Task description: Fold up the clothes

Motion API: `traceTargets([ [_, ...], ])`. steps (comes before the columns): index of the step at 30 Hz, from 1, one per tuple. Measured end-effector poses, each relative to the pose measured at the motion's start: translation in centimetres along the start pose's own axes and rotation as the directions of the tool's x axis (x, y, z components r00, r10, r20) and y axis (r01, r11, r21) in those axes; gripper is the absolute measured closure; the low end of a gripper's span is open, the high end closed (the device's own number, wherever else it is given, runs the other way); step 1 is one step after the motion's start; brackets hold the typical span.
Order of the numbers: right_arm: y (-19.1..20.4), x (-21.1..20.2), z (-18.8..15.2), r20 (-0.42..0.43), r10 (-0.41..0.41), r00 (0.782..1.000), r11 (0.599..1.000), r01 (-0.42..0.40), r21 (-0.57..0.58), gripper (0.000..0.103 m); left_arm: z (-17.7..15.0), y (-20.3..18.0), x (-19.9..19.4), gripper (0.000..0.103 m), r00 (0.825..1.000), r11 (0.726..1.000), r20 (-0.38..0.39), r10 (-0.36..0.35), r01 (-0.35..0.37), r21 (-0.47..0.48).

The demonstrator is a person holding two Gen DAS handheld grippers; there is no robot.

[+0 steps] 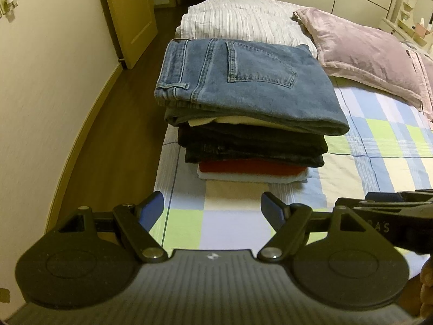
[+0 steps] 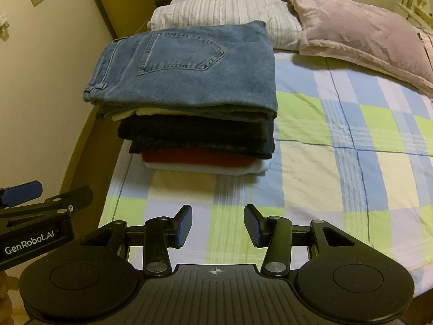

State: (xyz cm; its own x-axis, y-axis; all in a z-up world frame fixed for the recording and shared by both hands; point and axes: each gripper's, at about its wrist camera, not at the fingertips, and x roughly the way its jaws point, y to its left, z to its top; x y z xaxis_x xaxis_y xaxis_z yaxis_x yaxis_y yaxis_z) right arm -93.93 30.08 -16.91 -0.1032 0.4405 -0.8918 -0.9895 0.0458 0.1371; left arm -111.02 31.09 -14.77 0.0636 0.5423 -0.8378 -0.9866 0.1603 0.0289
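Note:
A stack of folded clothes stands on the bed near its left edge. Folded blue jeans [image 1: 243,81] lie on top, also in the right wrist view [image 2: 184,73]. Under them are a cream piece, dark garments [image 1: 251,146], a red garment [image 1: 249,169] and a white one at the bottom. My left gripper [image 1: 212,210] is open and empty, a short way in front of the stack. My right gripper [image 2: 217,226] is open and empty, in front of the stack and to its right. The left gripper's body shows at the left of the right wrist view [image 2: 35,224].
The bed has a checked sheet [image 2: 338,162] in blue, green and cream. A striped white pillow [image 1: 243,19] and a pink pillow [image 1: 362,51] lie behind the stack. A wall, a wooden floor strip [image 1: 113,135] and a door [image 1: 130,13] are on the left.

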Motion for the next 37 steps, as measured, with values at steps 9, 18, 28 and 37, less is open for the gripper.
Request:
traceTargets([
  [9, -0.6, 0.8, 1.3, 0.014, -0.024, 1.000, 1.000, 0.024, 0.018, 0.057, 1.1, -0.2, 1.7, 0.027, 1.000, 1.000, 0.001, -0.011, 0.011, 0.005],
  [18, -0.6, 1.9, 2.4, 0.007, -0.027, 1.000, 1.000, 0.027, 0.012, 0.057, 1.8, -0.1, 2.9, 0.027, 1.000, 1.000, -0.008, -0.013, 0.013, -0.003],
  [28, -0.2, 3.2, 2.6, -0.022, -0.024, 0.999, 1.000, 0.024, 0.005, 0.057, 1.8, 0.5, 4.0, 0.027, 1.000, 1.000, -0.029, 0.003, -0.004, -0.017],
  [37, -0.1, 3.2, 2.4, -0.024, -0.024, 0.999, 1.000, 0.024, 0.011, 0.057, 1.6, 0.7, 3.7, 0.027, 1.000, 1.000, -0.004, 0.014, -0.014, 0.001],
])
